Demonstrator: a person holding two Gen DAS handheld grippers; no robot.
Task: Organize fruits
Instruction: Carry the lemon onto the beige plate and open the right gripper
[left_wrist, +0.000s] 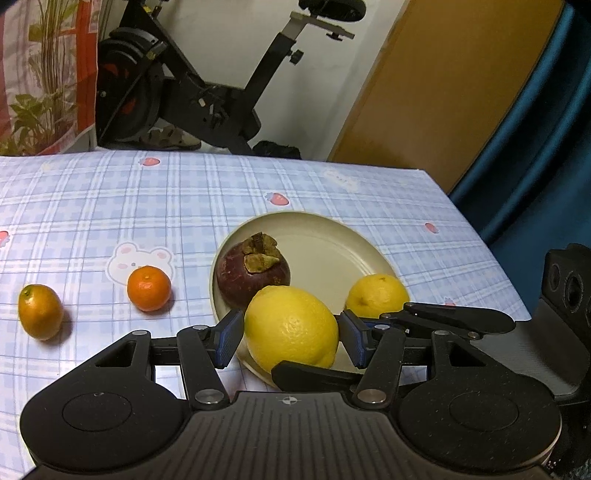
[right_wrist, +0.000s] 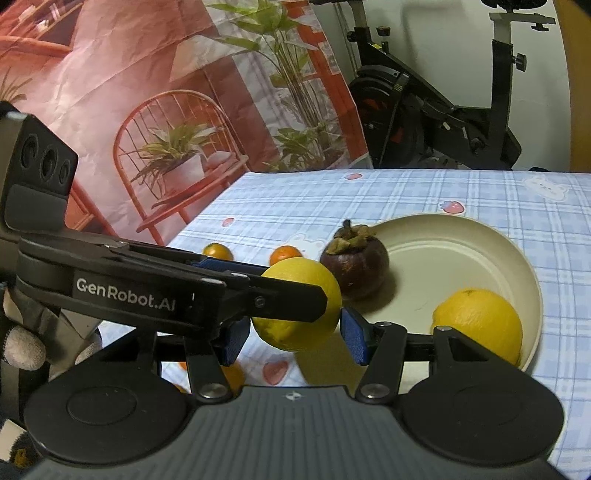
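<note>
In the left wrist view, a lemon (left_wrist: 291, 328) is seen between the pads of the left gripper (left_wrist: 291, 336). It is bracketed on both sides and appears to be grasped, over the near rim of the plate (left_wrist: 332, 236). A mangosteen (left_wrist: 253, 277) and a second lemon (left_wrist: 376, 295) are already set on the plate. A tangerine (left_wrist: 149, 288) and a kumquat (left_wrist: 40, 312) are left on the table (left_wrist: 110, 192), off to the left and apart from the plate.

In the right wrist view, the same lemon is seen clear of the cloth, with its shadow thrown below it, so it is judged to be carried rather than resting. The left gripper is laid across it from the left, one finger in front and one behind. The lemon is also framed by the pads of the right gripper (right_wrist: 291, 336). Whether those pads press on it cannot be told, as one of them is partly hidden. Something orange is glimpsed under this gripper's left finger, too hidden to name.

The task is judged to be about half done. Two fruits have been placed, one is about to be set down, and at least the tangerine and the kumquat remain to be gathered.
</note>
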